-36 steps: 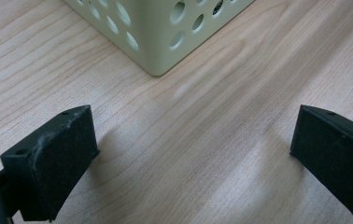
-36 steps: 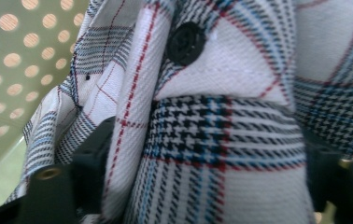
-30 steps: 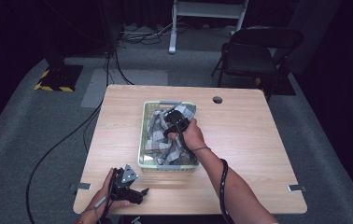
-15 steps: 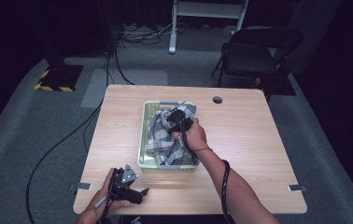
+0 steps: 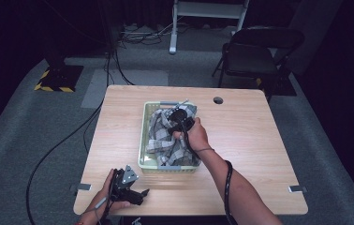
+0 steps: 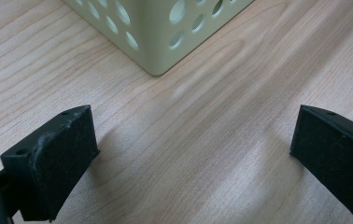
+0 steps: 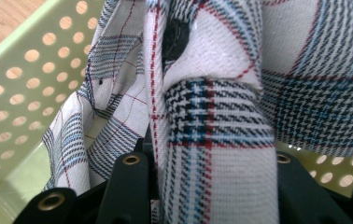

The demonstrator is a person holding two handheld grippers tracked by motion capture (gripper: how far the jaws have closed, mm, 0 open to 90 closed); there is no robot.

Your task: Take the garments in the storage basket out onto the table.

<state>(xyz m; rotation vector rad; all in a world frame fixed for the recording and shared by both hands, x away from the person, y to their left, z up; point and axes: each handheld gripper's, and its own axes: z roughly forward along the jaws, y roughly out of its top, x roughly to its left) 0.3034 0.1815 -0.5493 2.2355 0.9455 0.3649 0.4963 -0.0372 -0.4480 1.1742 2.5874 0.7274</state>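
Observation:
A plaid cloth [image 5: 163, 136] lies bunched in a pale green perforated basket [image 5: 143, 140] at the middle of the table. My right gripper [image 5: 179, 117] reaches into the basket's far end, shut on a fold of the plaid cloth [image 7: 221, 116]. The fabric fills the gap between its jaws, and the basket wall [image 7: 16, 84] rises to one side. My left gripper [image 5: 140, 193] rests low over the table near the front left, held in a hand. Its jaws [image 6: 193, 154] stand open with only bare wood between them, facing a corner of the basket [image 6: 156, 28].
The wooden table [image 5: 250, 154] has a cable hole [image 5: 218, 100] at the back right. A black chair [image 5: 254, 56] stands behind the table, and cables run across the grey floor [image 5: 62, 140] at the left.
The right hand has shifted only slightly over the basket's far end, with the cloth gathered at its gripper. The left gripper has stayed in place.

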